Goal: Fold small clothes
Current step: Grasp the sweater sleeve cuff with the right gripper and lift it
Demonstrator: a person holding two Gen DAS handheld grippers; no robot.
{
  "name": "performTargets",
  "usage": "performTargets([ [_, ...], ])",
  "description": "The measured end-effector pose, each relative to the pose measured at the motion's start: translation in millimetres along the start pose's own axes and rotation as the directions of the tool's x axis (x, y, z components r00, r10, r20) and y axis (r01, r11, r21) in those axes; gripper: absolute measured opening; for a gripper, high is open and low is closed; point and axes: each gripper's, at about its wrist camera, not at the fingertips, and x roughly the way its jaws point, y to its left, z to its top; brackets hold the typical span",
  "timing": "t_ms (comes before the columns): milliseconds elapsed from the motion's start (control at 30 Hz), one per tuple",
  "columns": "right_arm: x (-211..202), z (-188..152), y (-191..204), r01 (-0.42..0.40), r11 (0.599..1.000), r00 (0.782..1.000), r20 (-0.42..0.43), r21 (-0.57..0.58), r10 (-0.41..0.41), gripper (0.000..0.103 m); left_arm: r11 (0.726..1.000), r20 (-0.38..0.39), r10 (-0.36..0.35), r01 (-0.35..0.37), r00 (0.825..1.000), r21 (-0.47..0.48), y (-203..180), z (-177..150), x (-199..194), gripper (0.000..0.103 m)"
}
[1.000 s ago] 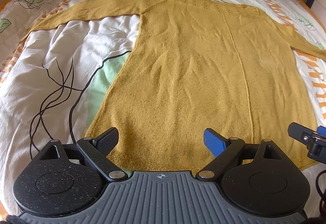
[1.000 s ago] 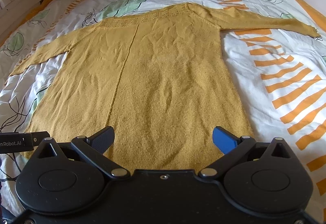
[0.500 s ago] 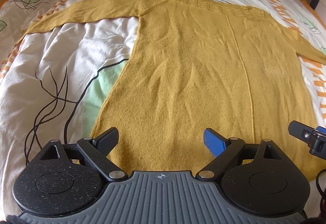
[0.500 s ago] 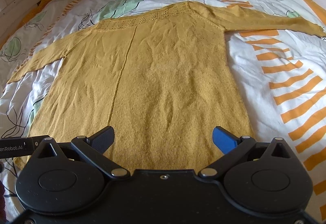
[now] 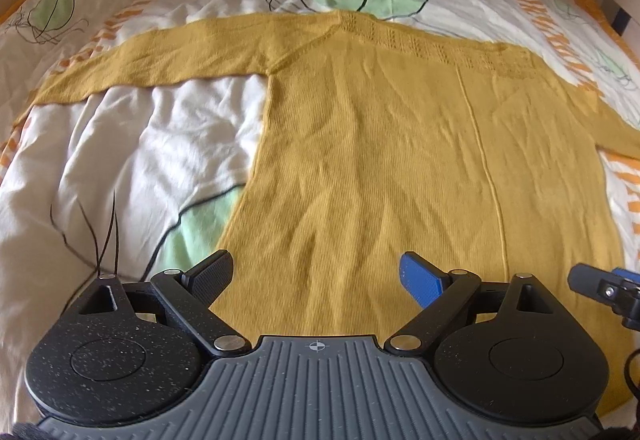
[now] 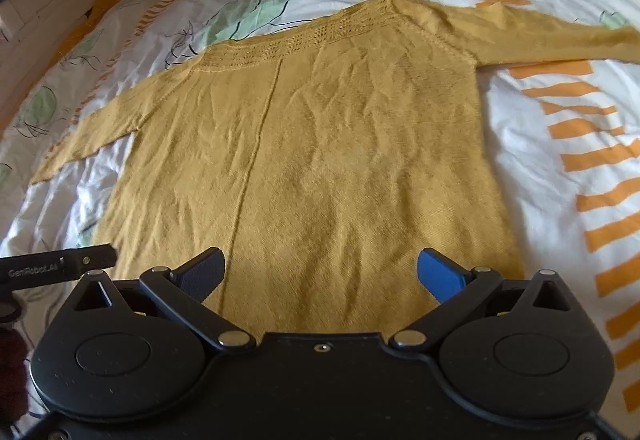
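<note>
Mustard knit sweater (image 5: 400, 160) lies flat on the bed cover (image 5: 120, 160), sleeves spread toward both side edges, neckline at the far end, hem at the near edge w/ both claws over it. Left gripper (image 5: 316, 274) spread wide, nothing held. Right gripper (image 6: 320, 272) same: wide apart, empty, just beside the left one.

One label legible: "GenRobot.AI", white lettering on the black bar of the left gripper (image 6: 60, 267) (seen at frame edge, right wrist view).
</note>
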Motion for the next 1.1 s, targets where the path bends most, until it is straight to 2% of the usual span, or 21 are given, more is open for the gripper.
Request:
performTargets([
  [100,6,14,-12,-0.074,0.997,0.997,-0.009,0.027,0.074,0.102,1.000,0.025,-0.019,0.020,1.000,-0.020,2,14,6,0.091],
  [300,10,59,-45,-0.138,0.990,0.990,0.022,0.036,0.137,0.102,0.994,0.076,-0.090,0.094,0.993,-0.062,4,45,23,0.091],
  [367,10,75,-57,-0.137,0.990,0.990,0.031,0.020,0.136,0.102,0.995,0.093,-0.079,0.084,0.993,-0.049,0,54,29,0.091],
  [500,8,109,-86,-0.085,0.996,0.994,0.074,0.000,0.085,0.102,0.999,0.110,-0.048,0.050,0.993,-0.013,-13,73,43,0.091],
  [667,14,150,-138,-0.063,0.997,0.995,0.086,0.054,0.058,0.102,1.000,0.123,-0.026,0.025,0.992,0.009,-27,92,63,0.091],
  [867,6,189,-202,0.076,0.990,0.986,0.138,0.117,-0.092,0.102,1.000,0.172,0.012,-0.014,0.985,0.012,-37,113,83,0.091],
  [1000,0,210,-258,0.204,0.961,0.960,0.154,0.185,-0.233,0.102,0.999,0.194,0.041,-0.047,0.980,0.024,-43,122,100,0.091],
  [1100,-3,223,-299,0.318,0.926,0.928,0.134,0.205,-0.349,0.102,0.997,0.194,0.050,-0.060,0.980,0.047,-49,123,114,0.091],
])
